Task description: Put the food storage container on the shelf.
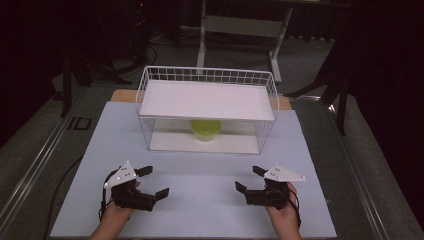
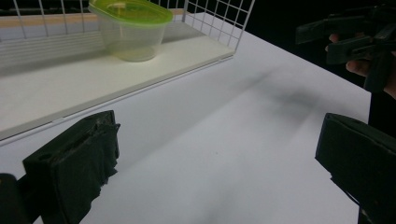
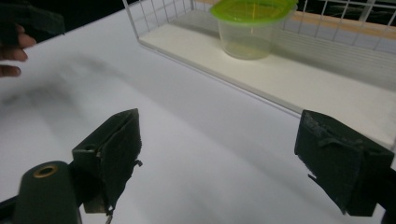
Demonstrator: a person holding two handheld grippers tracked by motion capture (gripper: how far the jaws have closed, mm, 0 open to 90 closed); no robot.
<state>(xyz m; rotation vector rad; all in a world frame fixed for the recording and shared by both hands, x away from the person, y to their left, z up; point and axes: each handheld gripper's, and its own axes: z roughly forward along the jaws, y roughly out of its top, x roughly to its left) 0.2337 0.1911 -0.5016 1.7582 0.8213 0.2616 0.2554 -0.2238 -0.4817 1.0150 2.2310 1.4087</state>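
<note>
Dark floor and table legs surround your workspace, and a pale white table top (image 1: 200, 200) fills the lit middle of the high view. At its far centre stands a white wire basket (image 1: 150, 95) with 2 levels: a flat white shelf (image 1: 207, 100) on top and a white floor board (image 1: 170, 142) below. On that lower board, under the shelf and about midway left to right, sits a clear plastic container with a green lid (image 1: 205, 129), upright and lidded.

Your left gripper (image 1: 152, 182) rests low over the near left part of the table, its jaws spread wide with nothing between them. From its own camera the container (image 2: 131, 29) sits far left on the board, and your other hand's gripper shows at the far right edge.

Your right gripper (image 1: 250, 180) sits at the near right, roughly level with the left one, jaws likewise spread apart and empty. Its camera shows the container (image 3: 251, 28) far and slightly right, inside the basket's open front. Both grippers are well apart from the basket and from each other, with bare table between them.
</note>
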